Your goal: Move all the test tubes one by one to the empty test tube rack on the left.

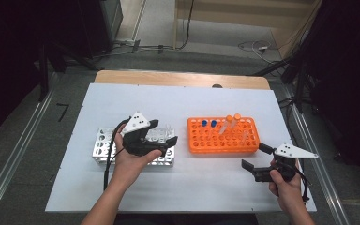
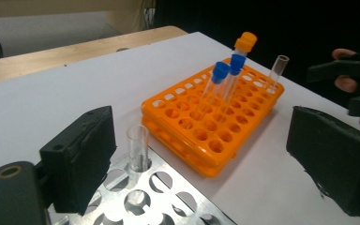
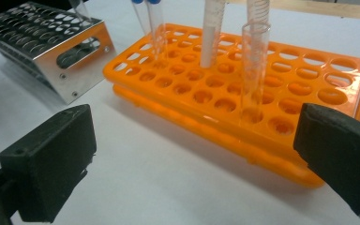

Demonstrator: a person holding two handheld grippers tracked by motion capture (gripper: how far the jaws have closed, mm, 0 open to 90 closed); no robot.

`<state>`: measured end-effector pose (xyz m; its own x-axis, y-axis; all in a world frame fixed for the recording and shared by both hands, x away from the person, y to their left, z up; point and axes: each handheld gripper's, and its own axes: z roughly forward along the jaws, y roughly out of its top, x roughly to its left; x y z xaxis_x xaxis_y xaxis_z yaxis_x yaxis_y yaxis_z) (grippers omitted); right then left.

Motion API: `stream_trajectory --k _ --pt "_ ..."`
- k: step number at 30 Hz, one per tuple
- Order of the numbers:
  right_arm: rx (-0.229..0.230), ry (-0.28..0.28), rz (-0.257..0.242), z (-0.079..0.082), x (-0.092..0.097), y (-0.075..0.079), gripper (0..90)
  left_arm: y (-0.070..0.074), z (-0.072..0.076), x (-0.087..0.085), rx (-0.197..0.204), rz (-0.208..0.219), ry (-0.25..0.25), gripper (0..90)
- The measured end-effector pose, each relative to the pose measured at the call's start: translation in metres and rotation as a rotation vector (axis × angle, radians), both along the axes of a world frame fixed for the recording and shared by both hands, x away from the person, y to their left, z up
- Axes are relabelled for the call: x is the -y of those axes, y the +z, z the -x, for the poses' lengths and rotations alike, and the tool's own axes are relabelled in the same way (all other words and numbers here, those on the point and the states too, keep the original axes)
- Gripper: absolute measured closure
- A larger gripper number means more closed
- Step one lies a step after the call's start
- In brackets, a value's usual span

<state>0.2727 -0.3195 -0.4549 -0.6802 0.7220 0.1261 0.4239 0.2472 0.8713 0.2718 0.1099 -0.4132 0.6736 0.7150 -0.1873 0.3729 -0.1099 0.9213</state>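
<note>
1. The metal rack (image 1: 104,145) sits at the left of the tabletop (image 1: 183,101), directly under the left hand-held gripper (image 1: 163,133). Its holes keep tubes upright, which is why the clear uncapped tube (image 2: 138,148) stands straight in a corner hole without support.
2. The left hand-held gripper has its jaws spread wide with nothing between them. In the left gripper view the clear tube stands just ahead of the left pad and apart from both pads, so it looks set down and released.
3. The orange rack (image 1: 222,136) lies beyond the left hand-held gripper's open jaws, toward the right hand. It carries two blue-capped tubes (image 2: 225,77), an orange-capped tube (image 2: 245,43) and another clear open tube (image 3: 254,65), probably the supply being moved across.
4. The right hand-held gripper (image 1: 255,155) hovers low at the near right corner of the orange rack, jaws wide and holding nothing. Its open tube stands directly ahead between the pads, a likely next pick.
</note>
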Motion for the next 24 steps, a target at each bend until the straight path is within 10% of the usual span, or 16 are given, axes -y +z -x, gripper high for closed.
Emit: stream_trajectory --k 15,24 --pt "-0.061 -0.111 0.036 -0.039 -0.015 -0.009 7.0 -0.012 0.028 -0.019 0.005 0.073 0.014 0.0" --pt "-0.051 -0.168 0.035 -0.049 -0.018 -0.022 38.2 -0.013 0.031 -0.021 0.008 0.087 0.013 0.0"
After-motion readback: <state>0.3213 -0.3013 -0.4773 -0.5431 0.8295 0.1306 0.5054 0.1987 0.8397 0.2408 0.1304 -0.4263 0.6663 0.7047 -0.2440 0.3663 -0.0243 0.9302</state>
